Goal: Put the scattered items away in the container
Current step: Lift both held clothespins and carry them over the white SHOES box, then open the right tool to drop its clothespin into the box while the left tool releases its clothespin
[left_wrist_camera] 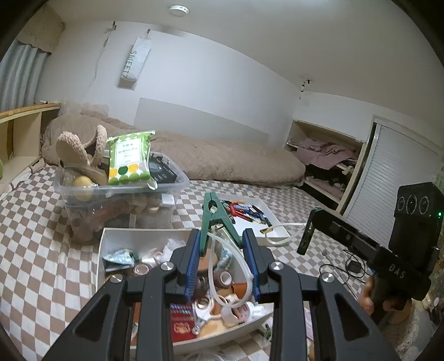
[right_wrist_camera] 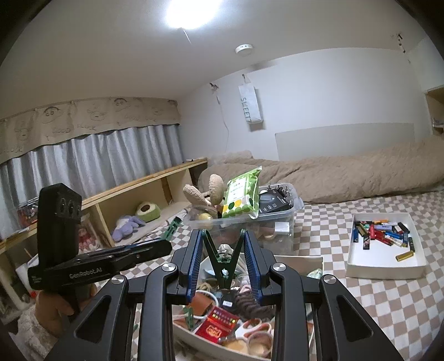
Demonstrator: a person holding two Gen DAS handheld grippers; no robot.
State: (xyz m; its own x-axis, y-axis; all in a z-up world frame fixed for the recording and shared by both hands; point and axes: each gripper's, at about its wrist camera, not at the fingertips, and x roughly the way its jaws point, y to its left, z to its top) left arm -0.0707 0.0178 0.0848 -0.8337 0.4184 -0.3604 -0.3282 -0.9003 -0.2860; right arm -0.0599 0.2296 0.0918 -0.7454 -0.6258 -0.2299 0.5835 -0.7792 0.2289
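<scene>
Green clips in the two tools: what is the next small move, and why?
Probably carry both to the clear bin and release. The left tool grips a green clip and the right tool a second green clip above the white box; the bin stands just behind it.

A tub (left_wrist_camera: 122, 191) stands behind the tray (left_wrist_camera: 111, 238), on the bed (left_wrist_camera: 41, 236).

White walls (right_wrist_camera: 319, 91); grey curtain (right_wrist_camera: 83, 166); checked bed (left_wrist_camera: 33, 250); bright ceiling light (right_wrist_camera: 191, 12), perhaps round.
</scene>
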